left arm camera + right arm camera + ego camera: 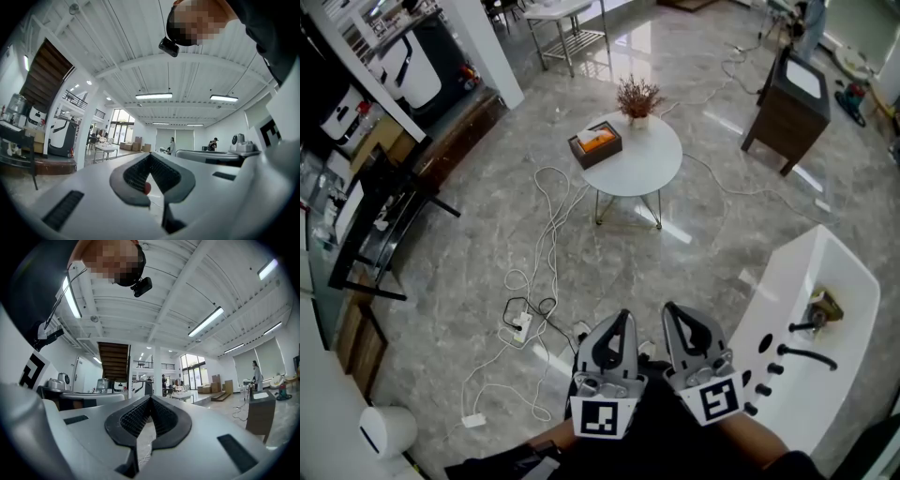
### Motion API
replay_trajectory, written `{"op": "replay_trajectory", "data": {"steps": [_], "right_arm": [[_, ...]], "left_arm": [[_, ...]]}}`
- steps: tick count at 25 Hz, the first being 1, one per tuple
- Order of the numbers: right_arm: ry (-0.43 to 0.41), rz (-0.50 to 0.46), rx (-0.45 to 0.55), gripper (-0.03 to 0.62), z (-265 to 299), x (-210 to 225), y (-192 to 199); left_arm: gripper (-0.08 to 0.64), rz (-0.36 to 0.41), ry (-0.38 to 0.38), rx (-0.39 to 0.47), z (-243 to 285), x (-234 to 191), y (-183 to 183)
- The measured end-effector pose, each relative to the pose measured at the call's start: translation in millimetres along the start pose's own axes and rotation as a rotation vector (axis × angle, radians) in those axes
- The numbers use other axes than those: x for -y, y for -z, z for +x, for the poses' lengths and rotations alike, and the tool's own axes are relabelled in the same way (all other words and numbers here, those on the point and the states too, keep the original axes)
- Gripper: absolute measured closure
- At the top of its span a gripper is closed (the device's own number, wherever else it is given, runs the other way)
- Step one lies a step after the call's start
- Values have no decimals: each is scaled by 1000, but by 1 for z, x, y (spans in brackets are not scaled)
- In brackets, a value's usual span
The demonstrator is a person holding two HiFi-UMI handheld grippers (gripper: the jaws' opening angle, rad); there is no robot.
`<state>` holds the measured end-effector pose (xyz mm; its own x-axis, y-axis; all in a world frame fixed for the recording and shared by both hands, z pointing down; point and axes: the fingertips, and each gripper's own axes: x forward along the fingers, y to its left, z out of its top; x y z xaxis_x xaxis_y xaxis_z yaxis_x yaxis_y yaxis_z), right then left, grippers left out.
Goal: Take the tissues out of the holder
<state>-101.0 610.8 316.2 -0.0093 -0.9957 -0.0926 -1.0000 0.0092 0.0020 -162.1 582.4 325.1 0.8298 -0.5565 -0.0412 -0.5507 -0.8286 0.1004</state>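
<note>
The tissue holder [595, 144] is a dark brown box with an orange and white tissue at its top. It stands on the left part of a small round white table [652, 164] in the middle of the head view. Both grippers are far from it, low in that view and close to the person's body. My left gripper [624, 315] is shut, its pads meeting at the tip [150, 156] with nothing between them. My right gripper [669, 307] beside it is also shut and empty [150, 399]. Neither gripper view shows the holder.
A vase of dried plants [637, 99] stands at the table's far edge. White cables and a power strip [521, 325] lie on the marble floor between me and the table. To the right are a white basin counter [806, 281] and a dark cabinet [787, 101], with a black rack [375, 225] on the left.
</note>
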Motion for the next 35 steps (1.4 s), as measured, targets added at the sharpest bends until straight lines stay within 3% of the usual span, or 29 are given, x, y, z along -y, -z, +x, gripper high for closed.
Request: {"op": "replay_trajectory", "data": {"steps": [11, 21, 27, 35], "right_arm": [[21, -10, 2, 584, -15, 2, -4], [80, 33, 10, 584, -33, 23, 0], [64, 79, 22, 584, -33, 26, 6], [90, 109, 21, 584, -26, 44, 14]], "left_arm": [[558, 12, 30, 15, -5, 9, -4], [559, 22, -7, 4, -13, 7, -5], [558, 27, -57, -3, -15, -4, -5], [559, 26, -54, -20, 6, -9, 0]]}}
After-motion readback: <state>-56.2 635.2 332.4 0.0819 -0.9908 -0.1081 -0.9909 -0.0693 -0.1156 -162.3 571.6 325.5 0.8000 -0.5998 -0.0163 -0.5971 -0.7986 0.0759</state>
